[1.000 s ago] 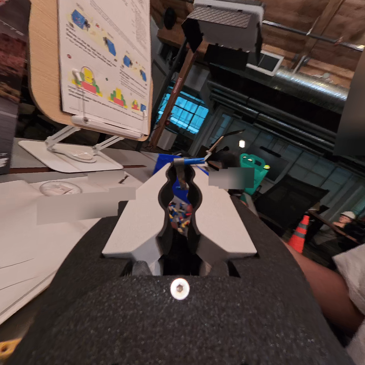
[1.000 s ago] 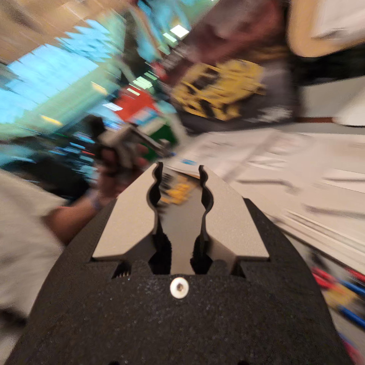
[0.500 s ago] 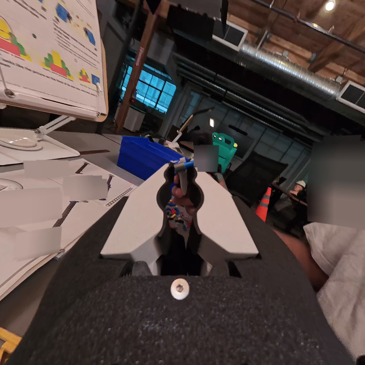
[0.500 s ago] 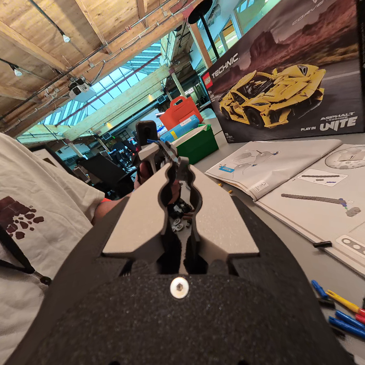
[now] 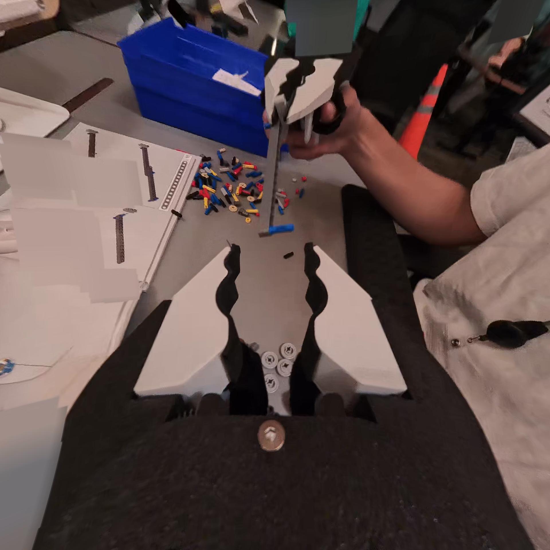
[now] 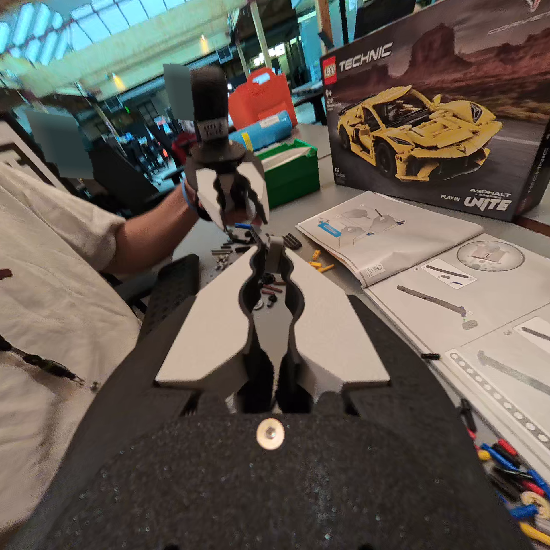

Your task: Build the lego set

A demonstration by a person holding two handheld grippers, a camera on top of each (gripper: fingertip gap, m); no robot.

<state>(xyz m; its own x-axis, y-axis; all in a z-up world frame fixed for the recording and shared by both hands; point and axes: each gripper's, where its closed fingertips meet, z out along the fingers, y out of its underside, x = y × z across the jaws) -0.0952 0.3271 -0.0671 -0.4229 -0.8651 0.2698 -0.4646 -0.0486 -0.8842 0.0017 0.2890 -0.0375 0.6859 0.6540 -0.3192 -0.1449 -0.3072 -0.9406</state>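
The left tongs hang spread wide over the grey surface, nothing between them, with four round grey discs lying on it down near their base. Beyond the tips, the right tongs grip a long grey beam at its upper end; it hangs nearly upright, and a blue pin sticks out sideways at its lower end, just ahead of the left tongs. Past the beam lies a scatter of small coloured pieces, and behind that stands a blue bin. An open instruction booklet lies to the left of the pieces. From the right wrist view the right tongs are drawn narrow on the beam, though its near end is hard to make out there. The set's box, showing a yellow car, stands behind the booklet, and a green bin sits beside the box.
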